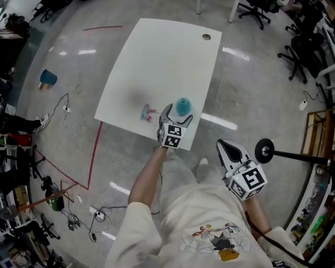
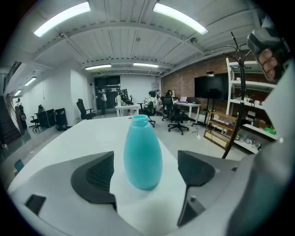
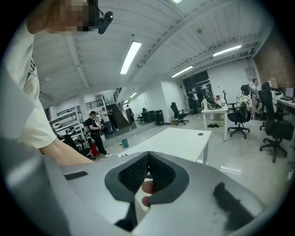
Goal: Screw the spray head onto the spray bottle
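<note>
A teal spray bottle (image 1: 182,106) stands upright with a bare open neck near the front edge of the white table (image 1: 157,63). My left gripper (image 1: 177,115) straddles it, open. In the left gripper view the bottle (image 2: 143,154) sits between the two dark pads (image 2: 94,177) with a gap on each side. The pink and teal spray head (image 1: 148,112) lies on the table just left of the bottle. My right gripper (image 1: 226,147) hangs off the table's right side near the person's body, shut and empty. Its pads (image 3: 138,173) meet in the right gripper view.
A cable hole (image 1: 206,37) marks the table's far right corner. A coat stand's round base (image 1: 264,151) sits on the floor right of my right gripper. Office chairs (image 1: 256,10) stand beyond the table. A teal bin (image 1: 48,78) and cables lie at left.
</note>
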The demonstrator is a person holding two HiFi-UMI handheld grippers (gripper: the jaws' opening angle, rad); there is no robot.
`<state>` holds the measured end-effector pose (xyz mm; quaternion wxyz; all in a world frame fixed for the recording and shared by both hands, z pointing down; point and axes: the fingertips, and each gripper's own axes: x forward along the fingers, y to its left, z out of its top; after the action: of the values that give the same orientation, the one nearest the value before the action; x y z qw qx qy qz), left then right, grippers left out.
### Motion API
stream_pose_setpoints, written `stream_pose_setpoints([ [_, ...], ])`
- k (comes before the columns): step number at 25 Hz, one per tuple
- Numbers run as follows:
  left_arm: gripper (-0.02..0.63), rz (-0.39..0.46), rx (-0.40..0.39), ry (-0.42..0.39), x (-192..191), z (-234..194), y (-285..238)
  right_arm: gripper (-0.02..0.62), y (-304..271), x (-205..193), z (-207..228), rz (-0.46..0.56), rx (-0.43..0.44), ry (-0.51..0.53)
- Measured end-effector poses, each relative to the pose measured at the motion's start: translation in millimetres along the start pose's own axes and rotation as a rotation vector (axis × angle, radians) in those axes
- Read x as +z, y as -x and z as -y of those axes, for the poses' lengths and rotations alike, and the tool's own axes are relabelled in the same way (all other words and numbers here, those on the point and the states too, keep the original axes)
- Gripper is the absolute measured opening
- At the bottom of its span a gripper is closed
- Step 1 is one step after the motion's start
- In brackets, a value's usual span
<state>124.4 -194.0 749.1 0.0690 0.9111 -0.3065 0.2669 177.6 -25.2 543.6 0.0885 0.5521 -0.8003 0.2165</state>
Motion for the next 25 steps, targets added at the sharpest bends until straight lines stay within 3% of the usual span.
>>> stream_pose_setpoints([
  [3,0.414,0.04,-0.027,0.004,0.1,-21.1,-12.8,0.006,-20.2,8.4,-6.5,-0.006,-0.052,-0.023],
  [8,0.414,0.034,-0.135,-0.064,-5.7,-14.0,-39.6,0.006,-45.0,18.7,-10.6,-0.016,-0.092,-0.035],
  [20,0.407,0.036,-0.092,-0.04,-11.2,-26.9,-79.3,0.006,-61.3,16.8,8.9,-0.059,-0.134,-0.052],
  [25,0.402,0.063,-0.065,-0.032,13.5,-28.5,-61.3,0.006,-55.8,18.9,7.6,-0.047,-0.119,-0.035],
])
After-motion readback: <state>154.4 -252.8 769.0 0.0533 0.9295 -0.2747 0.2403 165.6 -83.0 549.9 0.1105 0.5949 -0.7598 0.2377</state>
